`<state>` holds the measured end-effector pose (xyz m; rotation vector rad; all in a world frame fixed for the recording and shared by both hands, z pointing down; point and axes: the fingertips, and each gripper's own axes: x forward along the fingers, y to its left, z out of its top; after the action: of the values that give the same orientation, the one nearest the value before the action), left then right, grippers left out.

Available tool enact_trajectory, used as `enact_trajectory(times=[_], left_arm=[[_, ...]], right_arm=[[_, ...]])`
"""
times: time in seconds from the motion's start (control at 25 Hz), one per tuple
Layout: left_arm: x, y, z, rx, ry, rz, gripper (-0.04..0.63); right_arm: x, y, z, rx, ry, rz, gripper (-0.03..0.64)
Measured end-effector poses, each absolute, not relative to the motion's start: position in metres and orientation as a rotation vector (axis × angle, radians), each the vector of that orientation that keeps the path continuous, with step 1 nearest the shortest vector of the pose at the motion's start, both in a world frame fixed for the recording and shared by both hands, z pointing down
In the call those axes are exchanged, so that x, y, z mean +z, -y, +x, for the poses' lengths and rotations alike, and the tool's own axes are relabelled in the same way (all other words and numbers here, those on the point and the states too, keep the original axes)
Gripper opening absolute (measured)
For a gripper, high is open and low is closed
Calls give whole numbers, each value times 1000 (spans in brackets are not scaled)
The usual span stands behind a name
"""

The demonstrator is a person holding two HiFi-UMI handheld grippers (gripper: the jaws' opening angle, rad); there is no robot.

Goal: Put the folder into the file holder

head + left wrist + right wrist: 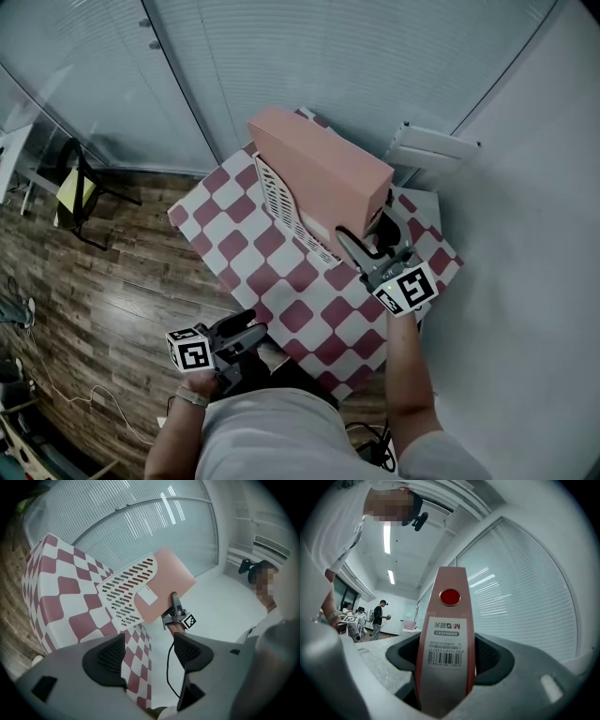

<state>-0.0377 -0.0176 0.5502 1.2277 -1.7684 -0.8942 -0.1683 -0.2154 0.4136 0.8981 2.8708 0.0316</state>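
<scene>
A pink box folder stands upright in the white perforated file holder on the red-and-white checked table. My right gripper is at the folder's near end, with the labelled spine between its jaws. The pads flank the spine closely and a thin dark gap shows on the left side. My left gripper hangs open and empty near the table's front edge, by the person's body. Looking up the table from the left gripper, I see the folder leaning in the holder.
Glass walls with blinds run behind the table and a white wall lies to its right. A black chair with a yellow seat stands on the wood floor at the left. People stand far off in the room.
</scene>
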Motion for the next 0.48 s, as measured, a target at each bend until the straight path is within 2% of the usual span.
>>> enact_trajectory(times=[0.48], left_arm=[[547,12,-34,-896,1771,1221,314]], right_arm=[[404,218,-163,-82,-2752,842,276]])
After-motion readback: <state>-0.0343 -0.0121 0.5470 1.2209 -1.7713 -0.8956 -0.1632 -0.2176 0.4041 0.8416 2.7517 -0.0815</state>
